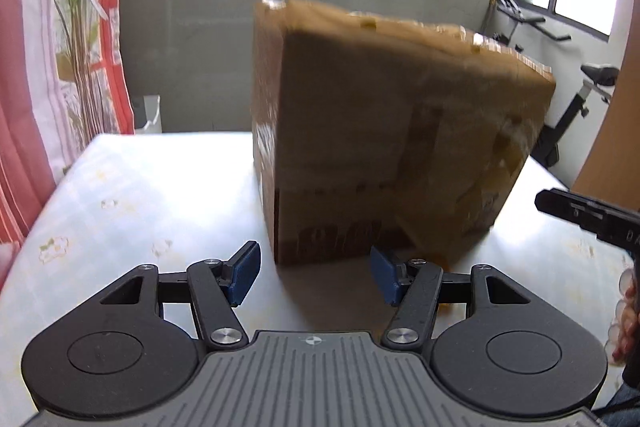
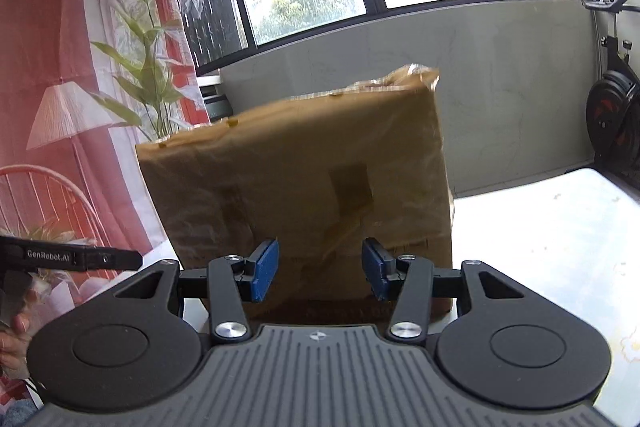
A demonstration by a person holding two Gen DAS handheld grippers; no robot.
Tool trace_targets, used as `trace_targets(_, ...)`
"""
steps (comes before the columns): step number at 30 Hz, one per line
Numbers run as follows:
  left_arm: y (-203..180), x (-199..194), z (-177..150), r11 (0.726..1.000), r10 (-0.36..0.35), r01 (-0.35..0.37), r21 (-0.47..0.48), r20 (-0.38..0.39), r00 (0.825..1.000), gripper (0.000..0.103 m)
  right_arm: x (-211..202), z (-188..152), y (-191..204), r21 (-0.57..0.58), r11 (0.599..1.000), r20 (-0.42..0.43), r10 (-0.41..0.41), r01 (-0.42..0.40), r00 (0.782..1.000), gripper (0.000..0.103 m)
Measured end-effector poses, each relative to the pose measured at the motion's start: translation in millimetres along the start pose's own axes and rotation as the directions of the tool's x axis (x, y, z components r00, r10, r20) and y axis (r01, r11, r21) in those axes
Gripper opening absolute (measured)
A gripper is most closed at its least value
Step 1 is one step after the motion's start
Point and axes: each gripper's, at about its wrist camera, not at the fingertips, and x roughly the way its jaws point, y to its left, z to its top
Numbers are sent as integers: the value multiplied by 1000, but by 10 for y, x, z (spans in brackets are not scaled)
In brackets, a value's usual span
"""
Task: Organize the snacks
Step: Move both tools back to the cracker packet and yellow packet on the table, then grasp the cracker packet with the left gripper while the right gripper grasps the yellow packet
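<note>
1. A taped cardboard box [image 1: 400, 131] stands on the pale, flower-printed surface [image 1: 132, 203], closed, its flaps sealed with shiny tape along the top edge.

2. The left gripper [image 1: 316, 273] faces the box's near corner – its blue fingers [image 1: 245, 273] are spread apart with nothing between them. The box's lower edge lies just beyond the fingertips, slightly right of the gap's centre; I cannot tell whether the right-hand pad touches the cardboard.

3. The right gripper [image 2: 319, 269] points at the box's broad brown face [image 2: 304, 179]. Its fingers [image 2: 266, 269] are also spread, a little narrower, and empty – the box sits straight ahead of the gap, close in front, wider than the opening.

4. Each view catches the other gripper's black body at its edge, held by a hand [image 2: 14, 339].

5. Behind the box: a grey wall, windows, a red-and-white curtain [image 2: 60, 67] and an exercise bike [image 2: 616, 115].
</note>
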Motion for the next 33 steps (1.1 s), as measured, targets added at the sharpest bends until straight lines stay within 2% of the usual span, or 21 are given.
trace_targets(4,-43,149,-266,997,-32,36,62,-76,997,64,63,-154,23,-11,1000,-67,11,-12,998,50)
trace_targets(8,-98,209,-393,989,-57,70,129,-104,993,64,125,-246,7,-3,1000,-121,11,-11,993,50)
trace_targets(14,-165,156,-456,977,-144,161,143,-119,982,70,176,-324,-17,8,1000,-157,-1,2,988,50)
trace_targets(17,-253,204,-539,968,-151,178,175,-156,976,70,201,-361,-11,15,1000,-173,0,2,985,50)
trace_targets(21,-367,291,-560,966,-110,141,217,-151,982,71,220,-391,-3,13,1000,-189,4,-1,982,50)
trace_targets(26,-373,474,-504,987,-85,106,121,-166,983,72,244,-415,-8,15,1000,-206,2,2,979,50)
trace_targets(29,-363,560,-472,994,-14,31,103,-168,986,73,246,-422,-15,12,1000,-210,-2,4,978,50)
trace_targets(33,-229,592,-445,998,56,-52,27,-180,982,73,260,-434,-38,16,1000,-216,-7,11,976,50)
